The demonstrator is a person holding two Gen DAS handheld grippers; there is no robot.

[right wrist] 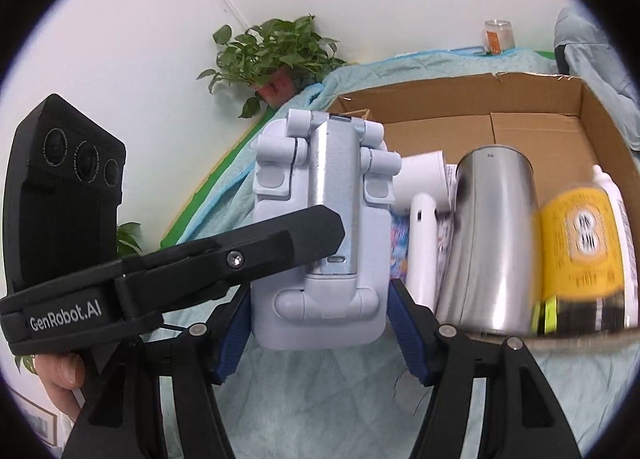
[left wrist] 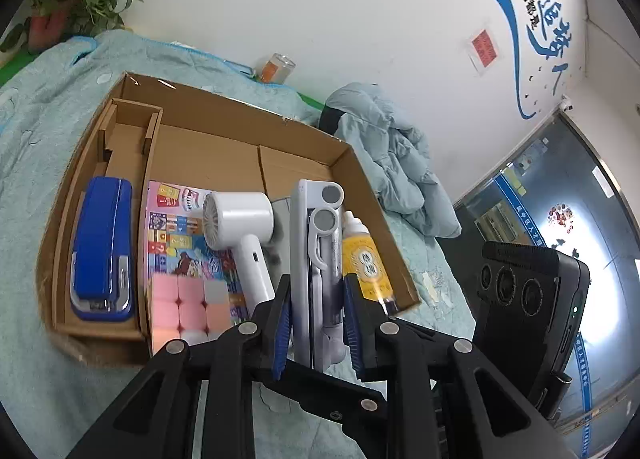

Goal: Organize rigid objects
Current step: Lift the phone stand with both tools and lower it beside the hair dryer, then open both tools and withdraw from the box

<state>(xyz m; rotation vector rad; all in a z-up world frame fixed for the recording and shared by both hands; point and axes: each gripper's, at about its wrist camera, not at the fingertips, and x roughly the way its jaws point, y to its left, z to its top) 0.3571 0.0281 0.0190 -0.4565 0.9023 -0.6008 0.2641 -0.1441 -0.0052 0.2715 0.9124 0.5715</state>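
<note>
A pale blue folding phone stand [left wrist: 316, 259] is held on edge between the pads of my left gripper [left wrist: 318, 319], above the front of an open cardboard box [left wrist: 352, 163]. In the right wrist view the same stand [right wrist: 324, 219] faces me flat, between the blue pads of my right gripper [right wrist: 320, 315], which sit at its lower sides; contact there is unclear. The left gripper's black finger [right wrist: 240, 255] crosses the stand from the left. The box holds a blue stapler [left wrist: 102, 247], a pink cube [left wrist: 188, 307], a white handheld fan [left wrist: 244, 231], a yellow-labelled bottle [left wrist: 366, 259] and a steel cup [right wrist: 488, 243].
The box [right wrist: 600, 131] lies on a light teal quilt [left wrist: 40, 139]. A colourful booklet [left wrist: 176, 227] lines its floor. A pale blue jacket [left wrist: 396, 159] is heaped to the right, a glass jar [left wrist: 276, 67] stands by the wall, and a potted plant [right wrist: 276, 55] sits at the back left.
</note>
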